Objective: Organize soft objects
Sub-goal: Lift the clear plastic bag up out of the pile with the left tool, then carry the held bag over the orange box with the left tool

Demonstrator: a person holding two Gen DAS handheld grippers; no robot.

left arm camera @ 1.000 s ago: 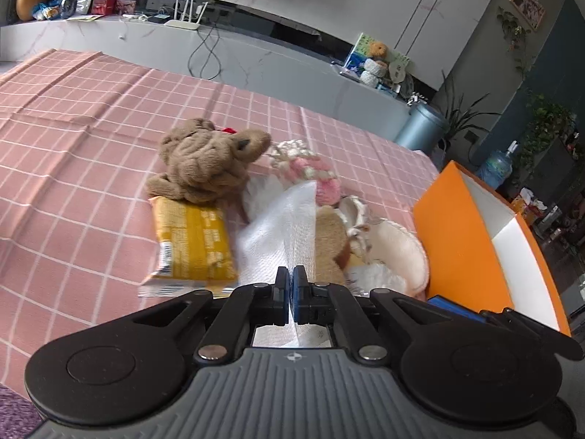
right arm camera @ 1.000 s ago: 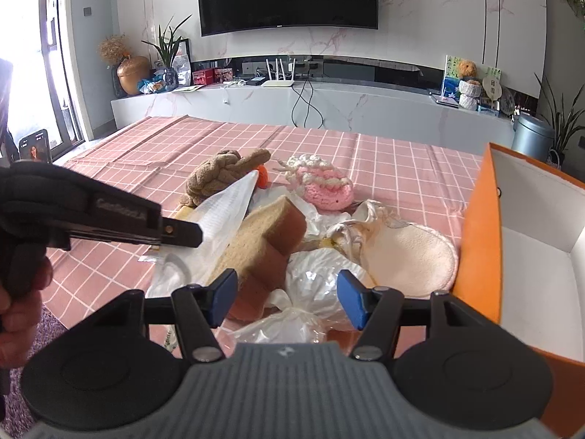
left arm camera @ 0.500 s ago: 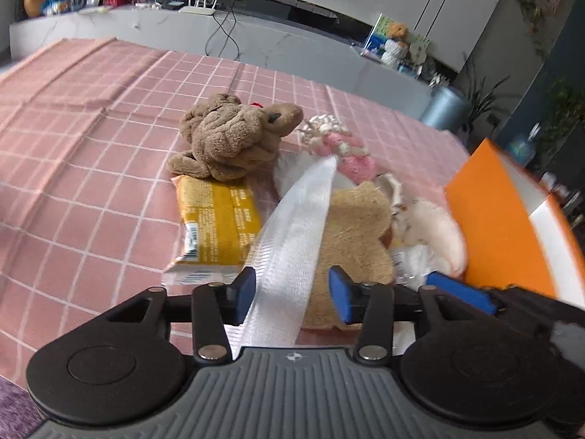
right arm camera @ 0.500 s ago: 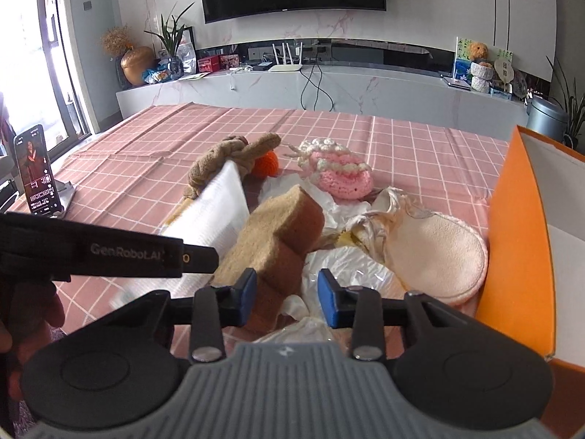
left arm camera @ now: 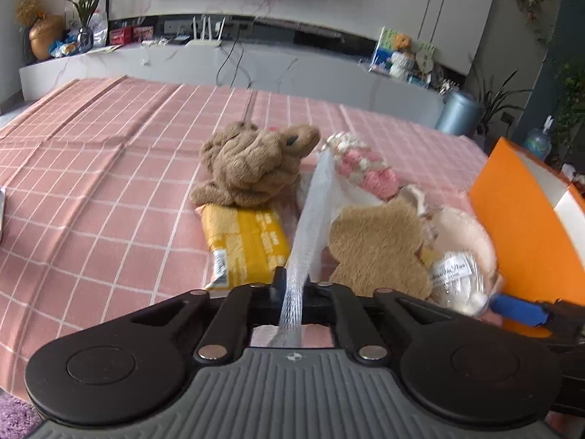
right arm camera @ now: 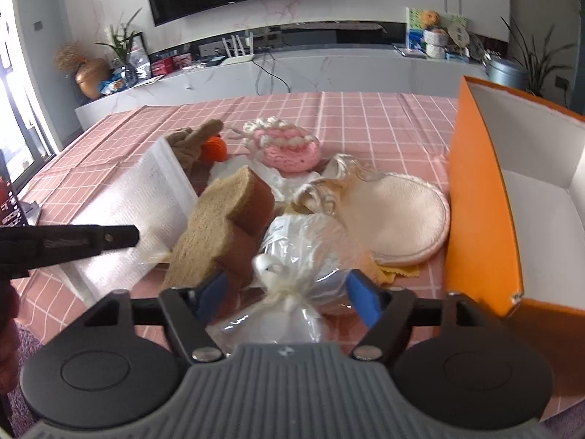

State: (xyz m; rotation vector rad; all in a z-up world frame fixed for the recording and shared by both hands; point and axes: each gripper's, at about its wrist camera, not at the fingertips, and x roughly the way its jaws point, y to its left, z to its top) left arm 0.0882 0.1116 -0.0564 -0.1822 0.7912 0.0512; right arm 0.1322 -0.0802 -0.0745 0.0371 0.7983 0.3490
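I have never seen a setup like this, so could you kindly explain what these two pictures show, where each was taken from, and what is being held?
No robot here: a person holds a two-finger tool in each hand, each carrying a camera that looks along its fingers. In the left view, the left gripper is shut on a white mesh bag. In the right view, the right gripper has just been opening; a tied clear plastic bag sits between its fingers, unpinched. On the pink checked tablecloth lie a brown plush toy, a sponge and a pink knitted piece, beside an orange box.

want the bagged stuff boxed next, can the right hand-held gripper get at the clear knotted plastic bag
Probably yes: the right hand-held gripper is open, straddling the clear knotted plastic bag, nothing covering it.
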